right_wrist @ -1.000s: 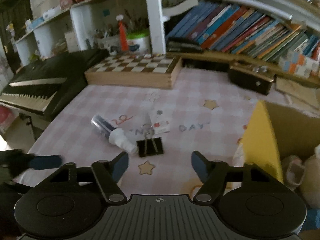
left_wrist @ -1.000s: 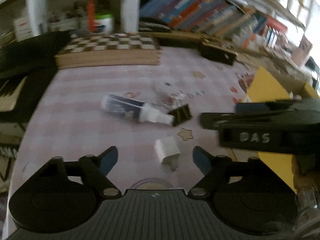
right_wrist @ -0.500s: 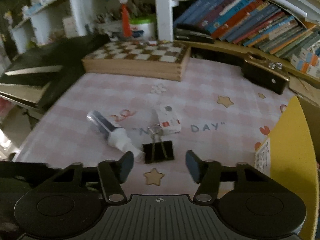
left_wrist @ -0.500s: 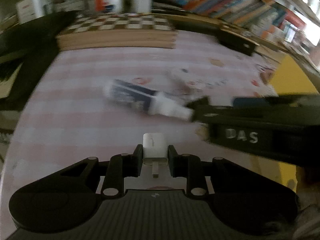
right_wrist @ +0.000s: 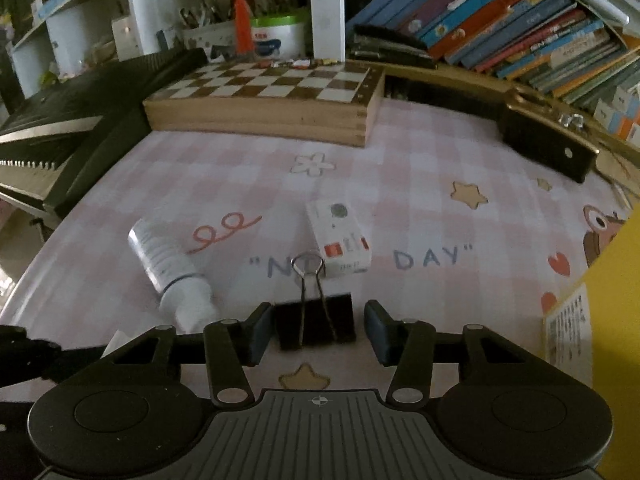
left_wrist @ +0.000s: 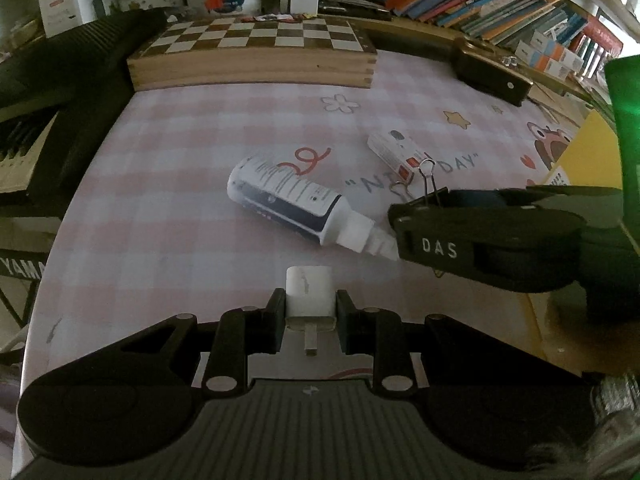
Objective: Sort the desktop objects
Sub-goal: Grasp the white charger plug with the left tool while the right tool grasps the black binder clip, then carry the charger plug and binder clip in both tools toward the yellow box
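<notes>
My left gripper (left_wrist: 308, 314) is shut on a small white charger plug (left_wrist: 308, 292), whose metal connector points back toward the camera. The plug rests low over the pink checked tablecloth (left_wrist: 180, 208). In the right wrist view, my right gripper (right_wrist: 318, 322) straddles a black binder clip (right_wrist: 316, 320) lying on the cloth. Its jaws are closing, and a thin gap shows at the right pad (right_wrist: 374, 324). A white bottle with a dark label (left_wrist: 288, 200) (right_wrist: 168, 268) lies on its side to the left of the clip. A small white box (right_wrist: 340, 236) lies just beyond the clip.
A wooden chessboard box (left_wrist: 252, 52) stands at the back of the table. A black piano keyboard (left_wrist: 60, 92) runs along the left edge and a black case (left_wrist: 492, 76) sits at the back right. A yellow box (right_wrist: 608, 320) rises at the right. Books (right_wrist: 500, 20) line the shelf behind.
My left gripper moved up to the white plug and shut on it. My right gripper dropped forward onto the binder clip while its jaws narrowed around it.
</notes>
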Demonstrator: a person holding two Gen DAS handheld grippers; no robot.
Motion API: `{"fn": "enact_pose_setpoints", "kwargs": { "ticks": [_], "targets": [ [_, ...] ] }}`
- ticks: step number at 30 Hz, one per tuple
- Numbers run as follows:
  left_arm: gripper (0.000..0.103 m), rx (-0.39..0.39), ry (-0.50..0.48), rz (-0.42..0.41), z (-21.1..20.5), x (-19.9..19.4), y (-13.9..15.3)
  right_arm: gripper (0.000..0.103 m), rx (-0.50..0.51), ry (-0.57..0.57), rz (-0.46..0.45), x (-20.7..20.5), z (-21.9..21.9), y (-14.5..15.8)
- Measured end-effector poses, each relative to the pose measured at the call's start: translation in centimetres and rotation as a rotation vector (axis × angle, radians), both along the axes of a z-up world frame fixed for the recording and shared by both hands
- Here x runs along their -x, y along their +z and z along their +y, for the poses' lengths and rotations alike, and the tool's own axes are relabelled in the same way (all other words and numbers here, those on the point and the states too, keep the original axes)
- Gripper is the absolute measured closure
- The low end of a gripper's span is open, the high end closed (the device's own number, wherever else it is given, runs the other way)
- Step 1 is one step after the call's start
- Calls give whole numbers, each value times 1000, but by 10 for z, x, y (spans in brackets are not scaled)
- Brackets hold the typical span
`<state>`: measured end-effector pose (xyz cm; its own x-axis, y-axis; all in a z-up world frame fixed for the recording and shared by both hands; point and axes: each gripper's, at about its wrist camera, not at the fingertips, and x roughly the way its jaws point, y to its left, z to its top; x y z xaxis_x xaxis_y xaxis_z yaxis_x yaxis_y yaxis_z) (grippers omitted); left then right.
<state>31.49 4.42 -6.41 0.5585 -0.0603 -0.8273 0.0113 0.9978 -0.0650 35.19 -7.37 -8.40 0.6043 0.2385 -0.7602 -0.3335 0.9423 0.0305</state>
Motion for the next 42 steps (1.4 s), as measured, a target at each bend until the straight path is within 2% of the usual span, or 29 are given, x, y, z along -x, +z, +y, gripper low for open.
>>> {"fn": "enact_pose_setpoints", "kwargs": {
  "ticks": [1, 5, 15, 26, 36, 42],
  "targets": [
    [80, 3, 0, 1, 0, 0, 0, 62, -4, 2, -4, 0, 0, 0],
    [80, 25, 0, -1, 3, 1, 1, 62, -60, -11, 23, 1, -8, 4],
    [80, 87, -43, -85, 9, 22, 28, 62, -138, -65, -32, 34, -22, 40],
    [80, 188, -89, -174, 25, 79, 58, 62, -215, -64, -128, 101, -27, 86],
    [80, 290, -151, -230, 38, 141, 80, 62, -234, -137, -126, 174, -48, 107],
    [80, 314, -233, -273, 38, 179, 97, 62, -231, -174, -144, 222, -54, 115]
  ]
}}
